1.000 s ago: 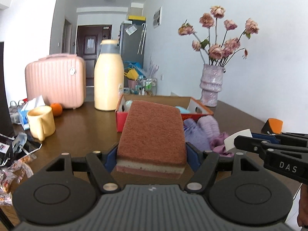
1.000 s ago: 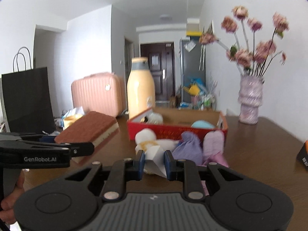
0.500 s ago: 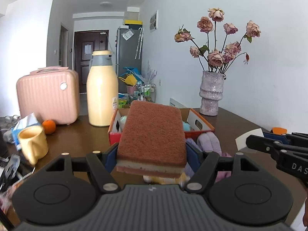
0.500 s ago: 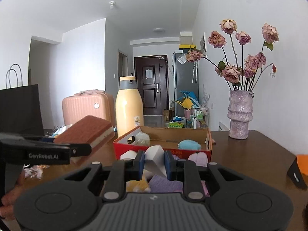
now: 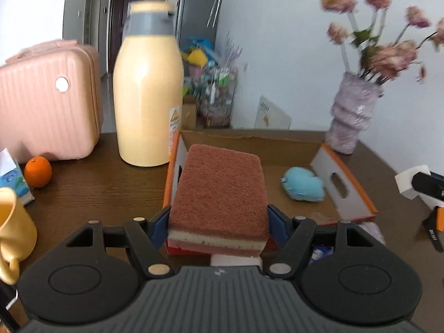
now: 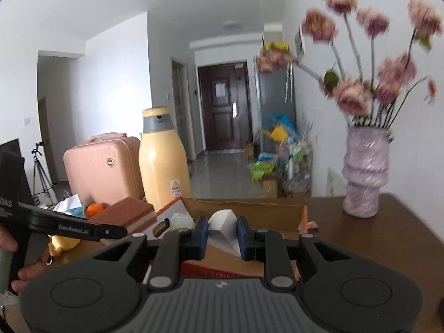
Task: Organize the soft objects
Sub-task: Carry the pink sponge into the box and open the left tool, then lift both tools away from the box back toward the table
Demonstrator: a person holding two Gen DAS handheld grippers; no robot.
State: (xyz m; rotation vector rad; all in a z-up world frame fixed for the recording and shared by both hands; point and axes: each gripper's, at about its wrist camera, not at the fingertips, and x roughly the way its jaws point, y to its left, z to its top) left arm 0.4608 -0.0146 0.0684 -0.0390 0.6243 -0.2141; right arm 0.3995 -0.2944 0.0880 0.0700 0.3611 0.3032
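A brown scouring sponge [image 5: 219,194] with a pale middle layer sits between the blue pads of my left gripper [image 5: 219,222], which is shut on it. The sponge hovers over the near left part of a cardboard box [image 5: 347,191] with red-orange sides. Inside the box lies a light blue plush [image 5: 302,184]. My right gripper [image 6: 222,236] is shut on a white foam piece [image 6: 223,230] just before the box [image 6: 249,209]. The same white piece [image 5: 410,180] shows at the right edge of the left wrist view. The brown sponge [image 6: 125,216] appears at the left of the right wrist view.
On the brown table stand a tall cream bottle [image 5: 148,91], a pink suitcase [image 5: 47,102], an orange [image 5: 37,171] and a yellow mug [image 5: 14,236] to the left of the box. A lilac vase [image 5: 351,116] of dried roses stands to its right. A hand [image 6: 30,272] holds the left gripper.
Both grippers have moved forward to the box with their loads still held. The purple soft things before the box have dropped out of view. The box now looks much nearer.
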